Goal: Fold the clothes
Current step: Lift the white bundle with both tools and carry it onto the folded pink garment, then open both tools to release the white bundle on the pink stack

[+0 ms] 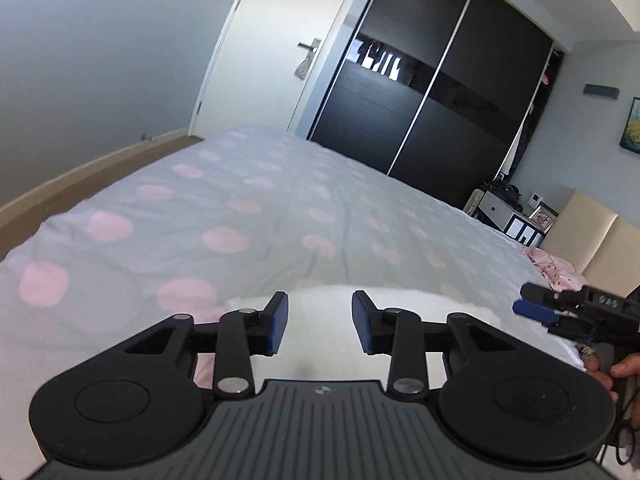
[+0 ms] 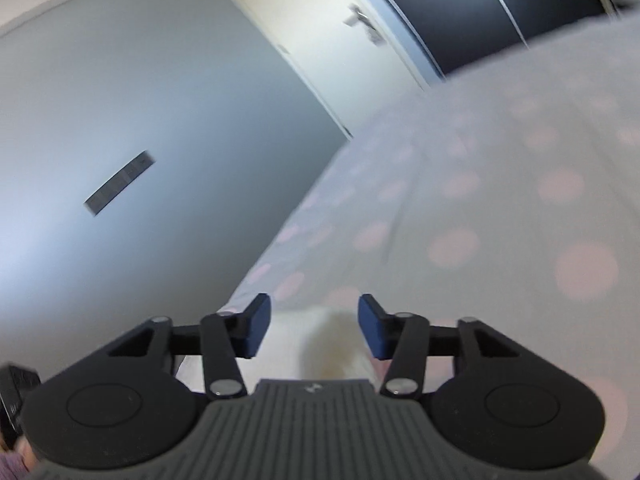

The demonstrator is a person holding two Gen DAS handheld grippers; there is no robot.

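Left gripper (image 1: 320,322) is sitting nearest the left wrist lens, its blue pads parted and nothing caught between them. Directly beneath and ahead of those pads a white garment (image 1: 320,344) is lying on the bed, spreading under the tool's body; its shape is too blurred to read further. Bedspread (image 1: 248,208), pale with pink dots, is stretching away toward a cream door (image 1: 264,52) and a black sliding wardrobe (image 1: 432,92). At the right edge of this view the right gripper (image 1: 534,300) is showing side-on, carried by a hand (image 1: 608,368), hovering just above the mattress edge near a pink cloth (image 1: 556,270).

Right wrist view is tilting strongly and smearing. Right gripper (image 2: 314,328) is showing its blue pads spread apart, released, gripping nothing. White garment (image 2: 320,344) is lying below the gap between them, a faint yellowish patch on it. Dotted bedspread (image 2: 500,200) is filling the right half, a grey wall (image 2: 140,100) the left.
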